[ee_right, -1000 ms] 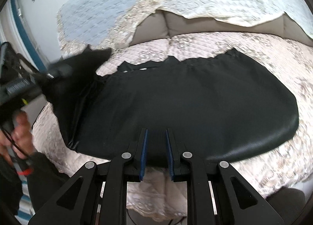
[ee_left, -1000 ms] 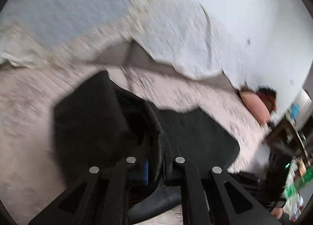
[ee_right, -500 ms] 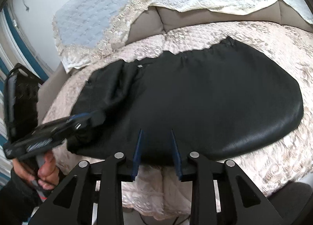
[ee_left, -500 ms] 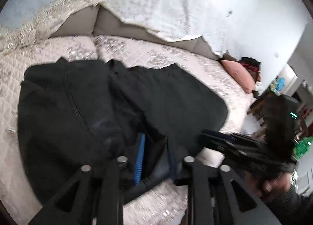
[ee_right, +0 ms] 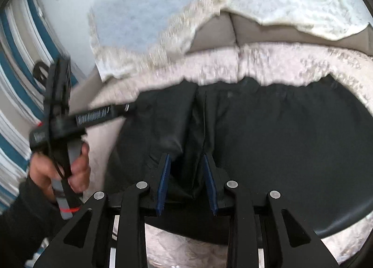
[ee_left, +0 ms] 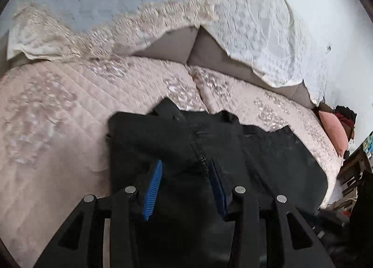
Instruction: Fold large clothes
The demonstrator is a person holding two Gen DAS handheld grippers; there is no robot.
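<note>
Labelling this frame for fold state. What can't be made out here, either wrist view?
- Near hem of the black garment: left wrist view, hidden behind the left gripper and its frame.
- Garment's near edge: right wrist view, covered by the right gripper.
- Garment type, and how many layers are folded: black on black, seams barely show.
- Quilted cover detail: right wrist view, motion blur.
- Clutter beyond the pink pillow: left wrist view, cut by the edge, too small.

Black garment, pale pink floral quilted cover, cream lace throw, blue-padded black gripper
</note>
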